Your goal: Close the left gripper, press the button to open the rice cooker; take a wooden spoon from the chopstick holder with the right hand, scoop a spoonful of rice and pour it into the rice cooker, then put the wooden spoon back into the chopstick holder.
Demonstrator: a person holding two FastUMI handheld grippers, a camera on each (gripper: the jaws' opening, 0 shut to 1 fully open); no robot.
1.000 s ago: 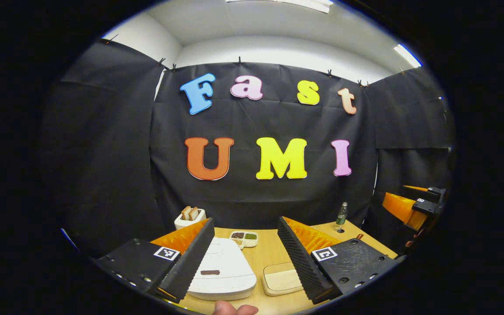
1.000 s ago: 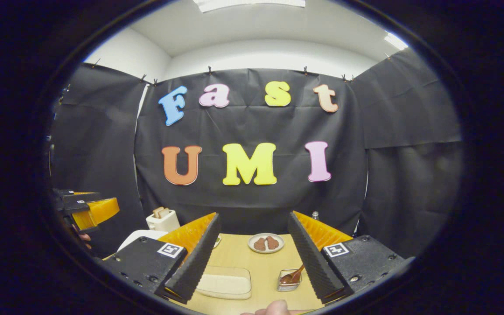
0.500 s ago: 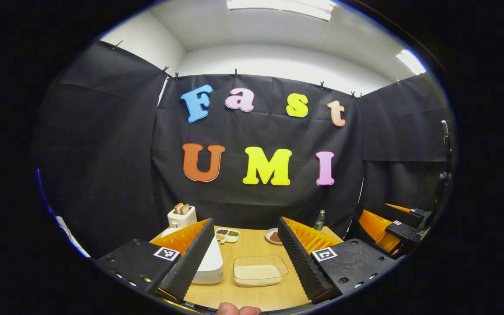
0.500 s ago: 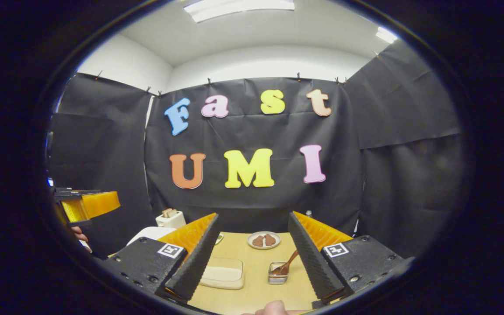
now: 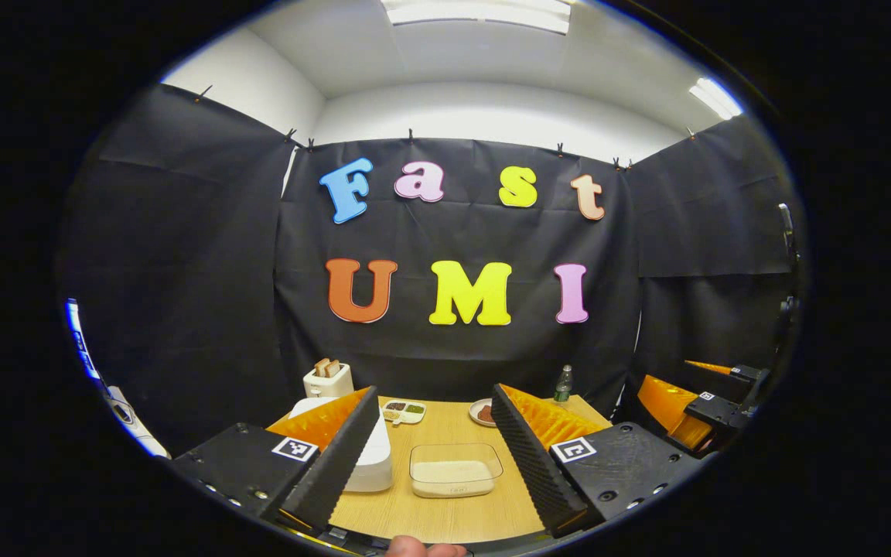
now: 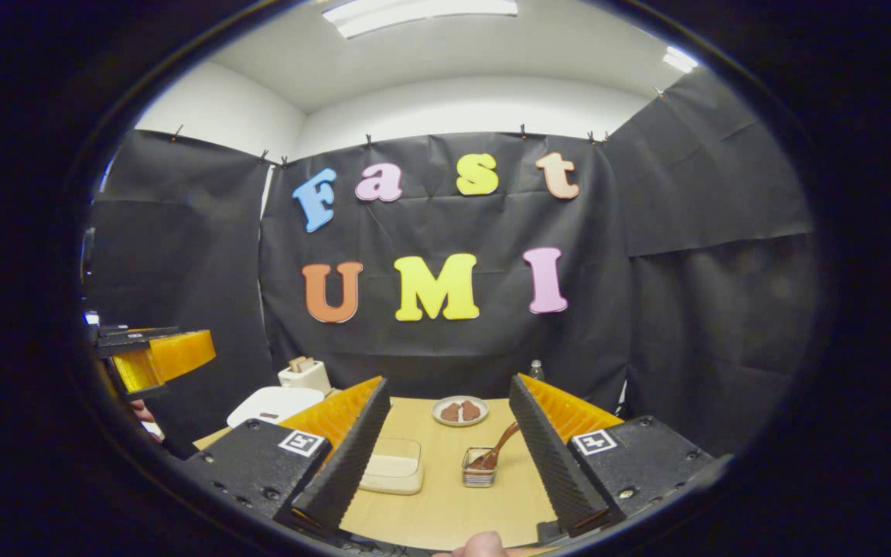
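The left gripper point(image 5: 434, 456) is wide open and holds nothing. It hangs over the table point(image 5: 453, 518). The white rice cooker point(image 5: 372, 460) sits shut behind its left finger, with the clear box of rice point(image 5: 455, 469) just beside it. The right gripper point(image 6: 445, 456) is wide open too (nothing in it). The wooden spoon point(image 6: 496, 450) leans in the small holder point(image 6: 478, 468) near the right finger.
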